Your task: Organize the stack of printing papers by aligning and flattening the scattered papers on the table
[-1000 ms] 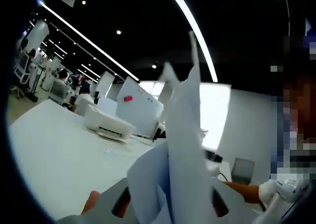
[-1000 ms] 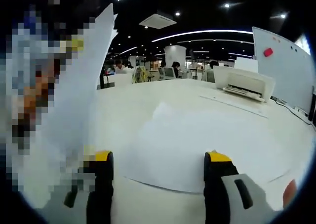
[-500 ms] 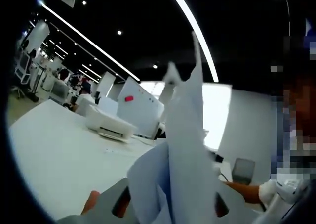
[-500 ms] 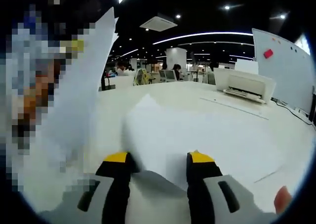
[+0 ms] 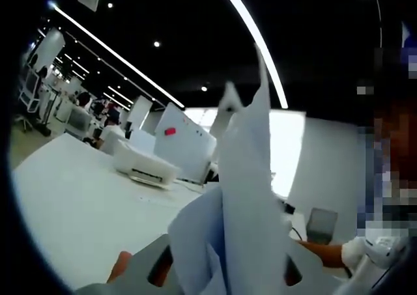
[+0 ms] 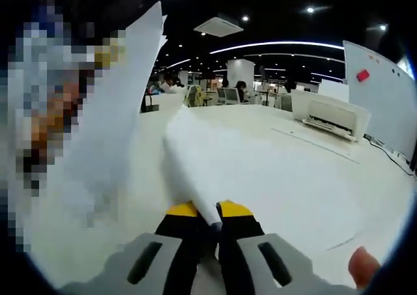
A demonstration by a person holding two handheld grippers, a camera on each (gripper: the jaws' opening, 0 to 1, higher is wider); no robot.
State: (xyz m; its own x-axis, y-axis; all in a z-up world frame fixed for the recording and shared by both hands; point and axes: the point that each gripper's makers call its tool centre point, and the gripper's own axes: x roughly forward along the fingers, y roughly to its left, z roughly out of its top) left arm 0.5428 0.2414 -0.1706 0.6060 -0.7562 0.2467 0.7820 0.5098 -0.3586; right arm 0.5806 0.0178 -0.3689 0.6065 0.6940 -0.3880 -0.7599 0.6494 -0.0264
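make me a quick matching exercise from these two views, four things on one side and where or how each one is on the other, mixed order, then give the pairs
1. left gripper
2. right gripper
3. printer
4. whiteboard

A. stands behind the printer, with a red item on it
B. sits on the far side of the white table
C. holds a bunch of sheets upright
D. shut on the edge of one sheet lying on the table

Pairs: 1-C, 2-D, 3-B, 4-A
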